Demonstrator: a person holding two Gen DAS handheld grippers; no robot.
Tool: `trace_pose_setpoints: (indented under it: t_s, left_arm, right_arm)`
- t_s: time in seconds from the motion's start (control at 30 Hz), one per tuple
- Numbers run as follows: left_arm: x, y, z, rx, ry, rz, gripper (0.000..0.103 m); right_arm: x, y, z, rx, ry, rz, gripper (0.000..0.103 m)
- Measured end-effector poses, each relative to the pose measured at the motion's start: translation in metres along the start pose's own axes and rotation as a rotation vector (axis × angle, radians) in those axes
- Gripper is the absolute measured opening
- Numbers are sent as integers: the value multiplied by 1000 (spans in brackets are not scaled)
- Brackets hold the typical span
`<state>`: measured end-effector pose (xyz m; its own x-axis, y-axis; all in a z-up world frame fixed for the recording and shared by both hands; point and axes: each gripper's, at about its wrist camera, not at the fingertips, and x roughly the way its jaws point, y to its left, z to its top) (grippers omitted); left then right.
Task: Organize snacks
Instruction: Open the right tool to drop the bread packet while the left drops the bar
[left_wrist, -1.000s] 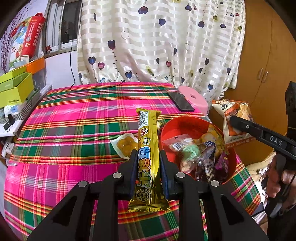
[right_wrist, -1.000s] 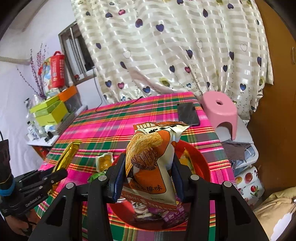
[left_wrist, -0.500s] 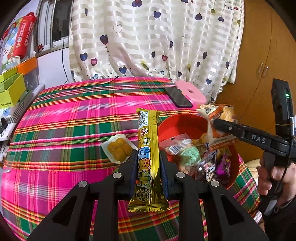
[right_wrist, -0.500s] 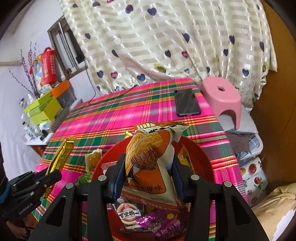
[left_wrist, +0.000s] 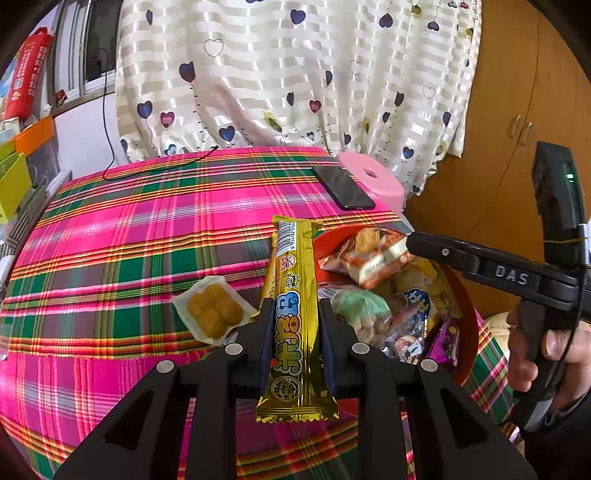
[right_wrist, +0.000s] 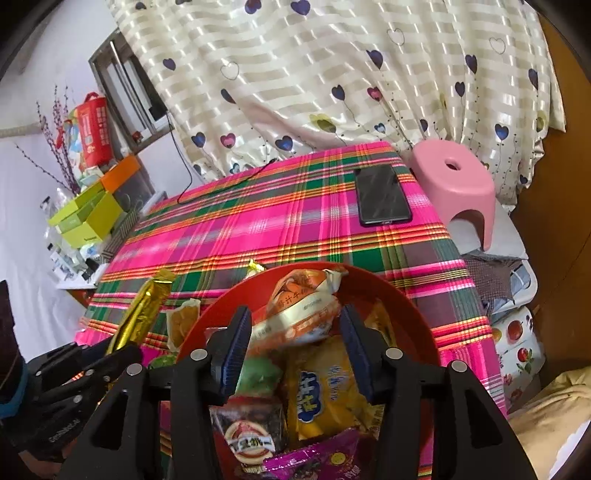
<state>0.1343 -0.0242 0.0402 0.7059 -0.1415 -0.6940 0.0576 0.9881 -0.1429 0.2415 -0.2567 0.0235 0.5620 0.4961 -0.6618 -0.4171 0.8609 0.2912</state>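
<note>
The left tool (left_wrist: 294, 334) pinches a long gold foil snack bar (left_wrist: 293, 314) between its blue-padded fingers, the bar standing upright above the worktop covered in a pink, green and orange plaid cloth (left_wrist: 129, 236). Just right of it sits a round red plastic bowl (right_wrist: 413, 314) piled with wrapped snacks — a yellow bag with blue lettering (right_wrist: 325, 384), a green packet (right_wrist: 258, 373), a purple wrapper (right_wrist: 317, 458). The right tool (right_wrist: 295, 347) hangs over the bowl with its fingers spread apart; an orange-and-white pastry packet (right_wrist: 303, 310) lies between and beyond them on top of the pile, gripped by neither pad. Left of the bowl, a clear packet of small yellow cakes (left_wrist: 212, 308) rests flat on the cloth. Farther back a black smartphone (right_wrist: 382, 195) lies near the worktop's edge, beside a pink plastic stool (right_wrist: 454, 184).
</note>
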Motion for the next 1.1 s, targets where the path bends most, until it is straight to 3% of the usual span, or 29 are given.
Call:
trace_pose_setpoints:
  t_s: [0.53, 0.7, 0.77, 0.9, 1.1]
  left_arm:
    - [43, -21, 16, 71, 72, -31, 24]
    - [57, -18, 16, 50, 117, -46, 24]
    - [58, -16, 16, 37, 116, -47, 27]
    - [55, -7, 17, -14, 104, -81, 50]
    - [43, 0, 14, -53, 58, -104, 50]
  right_arm:
    - [-23, -13, -9, 36, -35, 17, 49]
    - [-25, -19, -11, 49, -35, 21, 49]
    - [-25, -21, -11, 50, -33, 21, 49]
    - [-25, -19, -12, 48, -31, 29, 49]
    - [-27, -14, -14, 39, -40, 39, 49]
